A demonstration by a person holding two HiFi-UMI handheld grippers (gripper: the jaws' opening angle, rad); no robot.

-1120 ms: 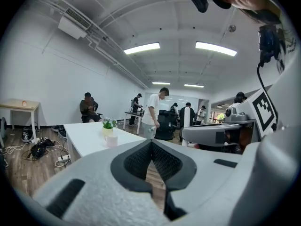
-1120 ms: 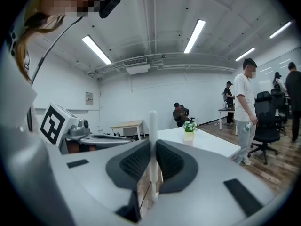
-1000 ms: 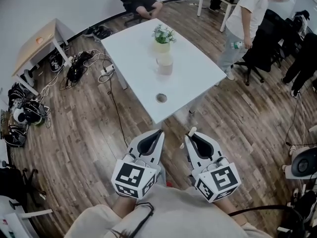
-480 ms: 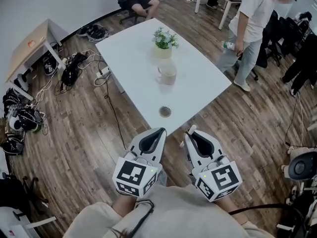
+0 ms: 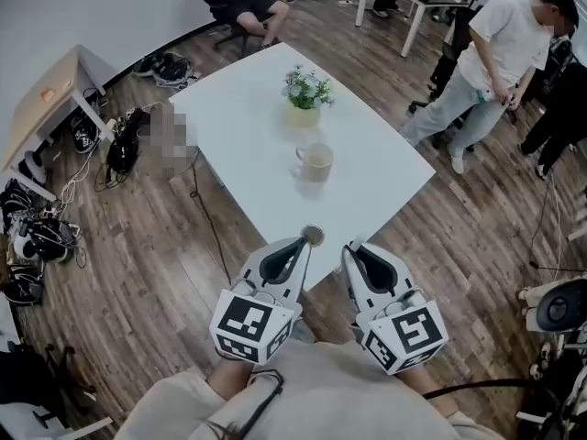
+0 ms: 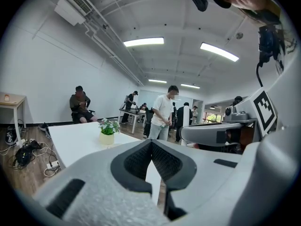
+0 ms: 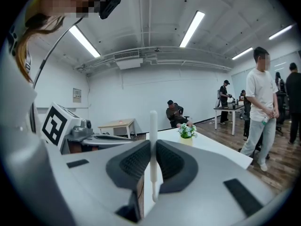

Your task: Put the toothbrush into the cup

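Right gripper view shows the right hand-held gripper (image 7: 153, 147) clamped on the toothbrush (image 7: 153, 126), upright probably for dropping into the cup (image 5: 316, 162), well ahead on the desk (image 5: 248, 126); the left hand-held gripper (image 6: 151, 144) is closed, empty.

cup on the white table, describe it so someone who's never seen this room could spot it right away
Find the big white table standing on the wooden floor in the head view. Three things sit in a line down its middle: a potted plant at the far end, a small round disc near the close edge, and the cup between them. It is the pale open-topped mug with a handle, the only one of the three with one.
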